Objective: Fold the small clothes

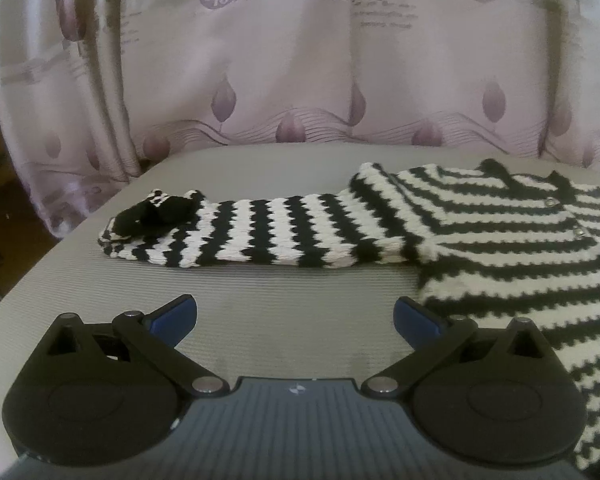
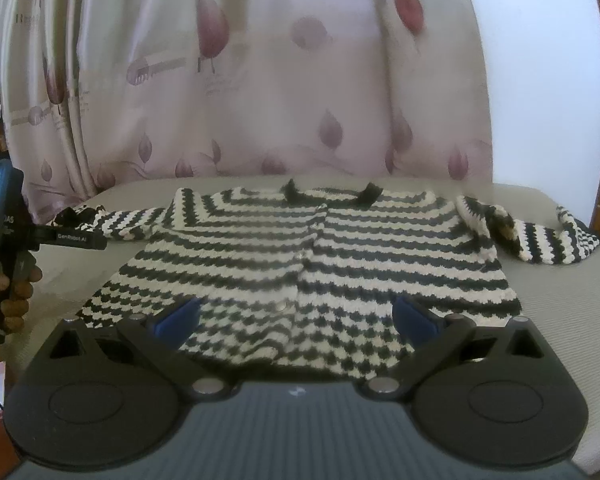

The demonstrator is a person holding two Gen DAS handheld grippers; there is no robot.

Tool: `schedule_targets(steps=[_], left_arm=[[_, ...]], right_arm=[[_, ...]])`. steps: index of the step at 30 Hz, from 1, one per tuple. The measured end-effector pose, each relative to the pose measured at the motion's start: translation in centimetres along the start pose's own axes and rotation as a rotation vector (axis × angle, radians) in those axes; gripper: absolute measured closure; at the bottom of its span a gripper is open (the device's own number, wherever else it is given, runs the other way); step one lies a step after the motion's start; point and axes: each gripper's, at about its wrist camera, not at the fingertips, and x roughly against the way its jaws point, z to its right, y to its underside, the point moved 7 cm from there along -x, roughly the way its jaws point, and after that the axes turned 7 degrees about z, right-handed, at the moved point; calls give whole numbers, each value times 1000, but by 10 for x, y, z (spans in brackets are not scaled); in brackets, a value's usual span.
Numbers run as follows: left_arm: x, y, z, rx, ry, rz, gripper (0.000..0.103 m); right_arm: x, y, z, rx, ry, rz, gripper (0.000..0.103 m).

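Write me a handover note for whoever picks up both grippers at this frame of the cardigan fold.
Left gripper: open, empty, above the grey mat, facing the cardigan's left sleeve.
Right gripper: open, empty, over the cardigan's bottom hem, centred on the snap-button front.
Striped knit cardigan: flat, front up, fastened as far as can be seen, collar towards the curtain. Left sleeve stretched straight out, its cuff bunched. Right sleeve out to the side but twisted near the shoulder.
Done: garment spread out; no fold yet.
Left: probably straighten the right sleeve, fold both sleeves in, then fold the body.
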Motion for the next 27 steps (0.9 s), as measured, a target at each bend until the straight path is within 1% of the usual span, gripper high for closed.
schedule_targets(steps=[2,5,7,10,12,13,15,16,18,20,22,23,24,25,26,27], left_arm=[[-5,1,-6,-10,-15,-2,0],[-15,-3,-25,-27,-68,8,0],[-23,-10,-46,-22,-102,23,4],[-41,-22,-86,-28,-199,50,11],[-58,-29,-113,-41,-249,58,17],[-66,-32,-123,-54,-265,68,19],[-81,-37,-135,-149,-277,100,19],[-89,-37,-137,-217,-278,111,19],[-101,-36,-137,-336,-249,139,18],[-110,-34,-137,-397,-222,148,18],[-118,-34,-138,-433,-192,152,19],[-122,-34,-137,-447,-178,156,25],[-127,-34,-137,-456,-165,148,40],[-132,-32,-139,-444,-148,128,53],[-136,-32,-142,-412,-131,95,82],[-142,-33,-151,-355,-133,60,83]], right_arm=[[-2,1,-1,1,0,-8,0],[-5,2,-3,7,-1,-17,0],[-6,3,-4,10,0,-20,0],[-10,4,-3,1,2,-28,0],[-12,7,-4,-9,0,-40,0],[-14,8,-4,-13,-2,-45,0],[-18,11,-5,-18,-6,-57,0],[-19,11,-6,-17,-7,-62,0],[-21,12,-8,-10,-7,-67,0],[-22,12,-9,-6,-6,-68,0],[-23,12,-9,-8,0,-73,0],[-24,13,-9,-11,1,-77,0],[-25,14,-9,-13,1,-82,0],[-26,14,-10,-14,2,-88,0],[-27,15,-10,-12,3,-91,0],[-27,14,-12,-8,2,-91,0]])
